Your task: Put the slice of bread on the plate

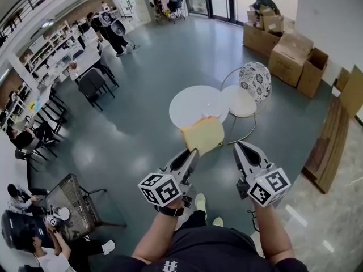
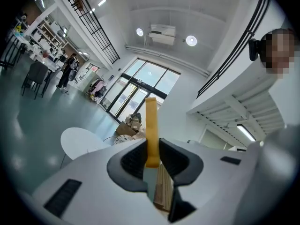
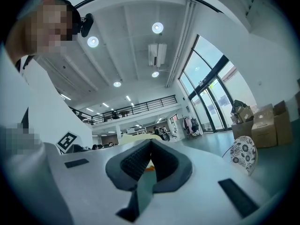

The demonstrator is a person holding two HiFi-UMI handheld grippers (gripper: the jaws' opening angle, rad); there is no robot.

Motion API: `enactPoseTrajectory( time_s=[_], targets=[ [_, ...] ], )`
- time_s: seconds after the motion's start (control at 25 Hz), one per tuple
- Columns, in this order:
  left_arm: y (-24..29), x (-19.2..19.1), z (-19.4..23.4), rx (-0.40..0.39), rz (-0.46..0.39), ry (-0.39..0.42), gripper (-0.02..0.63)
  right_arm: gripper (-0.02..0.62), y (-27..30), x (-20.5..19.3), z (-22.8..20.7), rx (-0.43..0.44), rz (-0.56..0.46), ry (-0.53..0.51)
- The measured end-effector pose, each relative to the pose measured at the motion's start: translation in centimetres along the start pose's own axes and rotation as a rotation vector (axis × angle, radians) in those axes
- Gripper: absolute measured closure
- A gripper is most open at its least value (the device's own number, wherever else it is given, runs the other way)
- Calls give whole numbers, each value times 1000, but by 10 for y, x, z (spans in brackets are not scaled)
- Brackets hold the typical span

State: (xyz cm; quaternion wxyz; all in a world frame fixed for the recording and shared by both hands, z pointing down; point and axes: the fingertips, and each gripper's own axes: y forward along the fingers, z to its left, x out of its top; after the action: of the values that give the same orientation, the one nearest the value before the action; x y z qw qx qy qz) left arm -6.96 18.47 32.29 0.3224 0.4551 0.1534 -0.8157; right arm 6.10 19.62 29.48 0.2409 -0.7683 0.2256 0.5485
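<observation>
A pale yellow slice of bread (image 1: 203,135) hangs in the air in front of me, with my left gripper (image 1: 193,151) shut on its near corner. In the left gripper view the bread (image 2: 151,130) stands edge-on and upright between the pads. Beyond it is a round white table (image 1: 187,109), where a clear plate (image 1: 211,107) shows only faintly. My right gripper (image 1: 238,145) is level with the left, to the right of the bread. Its jaws meet at the tip with nothing held, as the right gripper view (image 3: 150,149) also shows.
A white chair (image 1: 241,100) with a patterned backrest stands against the table's right side. Cardboard boxes (image 1: 289,52) line the far right wall, and wooden planks (image 1: 329,146) lie at the right. A black mesh table (image 1: 71,203) with seated people is at the lower left.
</observation>
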Motion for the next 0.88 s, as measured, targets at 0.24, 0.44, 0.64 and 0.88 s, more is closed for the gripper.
enactPoseTrajectory(
  time_s=[0.24,0.44,0.64,0.88],
  targets=[
    [35,13,27,-30,17,-6,522,589,34,-1,-25,-27,3,-7],
    [72,35,59,-61,34,-1,522,589,77,2,-52,-58,0,-3],
    [107,55,96,-96,58,-11,522,589,117,0,-73,-99,-1,-11],
    [144,68,133,-136,94,-21,522,589,156,-2,-98,-156,-10,-14]
  ],
)
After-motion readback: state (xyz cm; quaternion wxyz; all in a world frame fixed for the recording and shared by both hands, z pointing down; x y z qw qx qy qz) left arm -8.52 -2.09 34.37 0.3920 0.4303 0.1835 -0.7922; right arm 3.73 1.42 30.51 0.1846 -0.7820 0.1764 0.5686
